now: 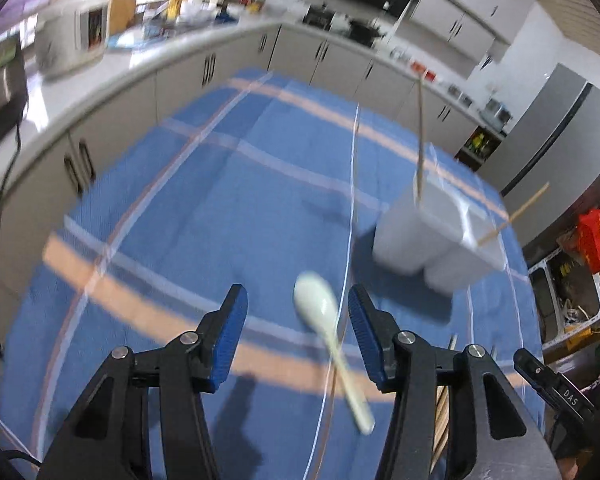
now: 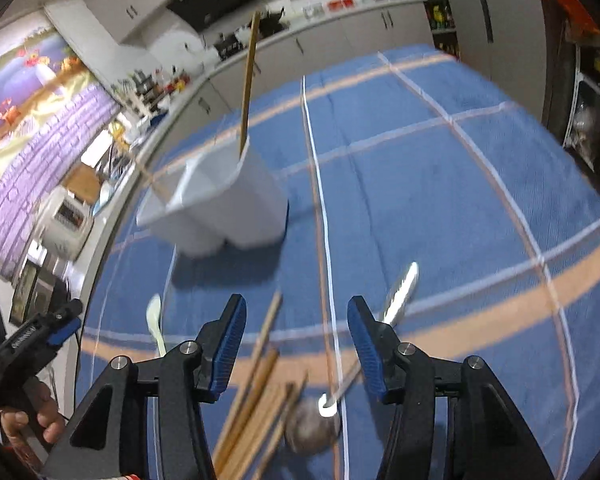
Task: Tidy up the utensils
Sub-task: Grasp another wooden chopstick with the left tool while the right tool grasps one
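A white ceramic spoon [image 1: 332, 344] lies on the blue plaid tablecloth [image 1: 204, 208], between the fingers of my open, empty left gripper [image 1: 298, 312]. A white divided utensil holder [image 1: 432, 232] stands beyond it to the right, with two chopsticks [image 1: 420, 136] standing in it. In the right wrist view the holder [image 2: 228, 200] stands ahead to the left. Several wooden chopsticks [image 2: 256, 384] and a metal spoon [image 2: 340, 392] lie under my open, empty right gripper [image 2: 298, 320]. The white spoon [image 2: 156, 324] shows at the left.
A kitchen counter with grey cabinets [image 1: 220, 64] runs behind the table, with a white appliance [image 1: 72, 32] on it. A grey fridge [image 1: 556, 136] stands at the right. The left gripper [image 2: 32, 340] and the hand holding it show at the left edge of the right wrist view.
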`<action>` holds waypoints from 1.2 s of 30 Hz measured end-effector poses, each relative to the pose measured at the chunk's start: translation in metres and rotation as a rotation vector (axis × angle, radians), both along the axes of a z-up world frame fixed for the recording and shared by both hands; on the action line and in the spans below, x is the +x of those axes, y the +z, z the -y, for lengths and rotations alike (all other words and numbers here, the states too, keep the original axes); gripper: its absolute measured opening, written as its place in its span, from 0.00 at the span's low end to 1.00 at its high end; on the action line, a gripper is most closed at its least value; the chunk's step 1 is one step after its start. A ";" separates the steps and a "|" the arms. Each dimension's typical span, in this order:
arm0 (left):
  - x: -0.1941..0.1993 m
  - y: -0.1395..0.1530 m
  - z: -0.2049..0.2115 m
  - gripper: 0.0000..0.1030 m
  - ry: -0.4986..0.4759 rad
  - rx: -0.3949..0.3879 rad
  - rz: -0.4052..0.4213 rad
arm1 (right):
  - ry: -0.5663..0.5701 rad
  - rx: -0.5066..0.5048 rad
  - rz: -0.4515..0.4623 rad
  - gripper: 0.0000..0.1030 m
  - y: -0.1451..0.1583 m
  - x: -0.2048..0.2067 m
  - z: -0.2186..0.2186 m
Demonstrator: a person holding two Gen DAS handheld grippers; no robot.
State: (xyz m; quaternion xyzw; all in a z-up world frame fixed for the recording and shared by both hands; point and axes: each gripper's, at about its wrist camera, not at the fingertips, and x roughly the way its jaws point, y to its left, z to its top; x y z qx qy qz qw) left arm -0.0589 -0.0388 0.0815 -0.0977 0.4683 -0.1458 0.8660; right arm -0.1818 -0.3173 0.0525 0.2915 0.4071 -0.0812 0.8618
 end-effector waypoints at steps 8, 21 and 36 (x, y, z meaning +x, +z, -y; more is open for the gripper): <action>-0.041 -0.026 0.045 0.50 -0.183 0.026 -0.046 | -0.012 -0.026 -0.058 0.55 -0.017 -0.037 -0.006; -0.050 -0.044 0.129 0.50 -0.411 0.088 -0.081 | -0.017 -0.031 -0.129 0.55 -0.039 -0.055 -0.022; -0.032 -0.073 0.230 0.11 -0.659 0.307 -0.010 | -0.078 -0.050 -0.081 0.55 -0.021 -0.068 -0.016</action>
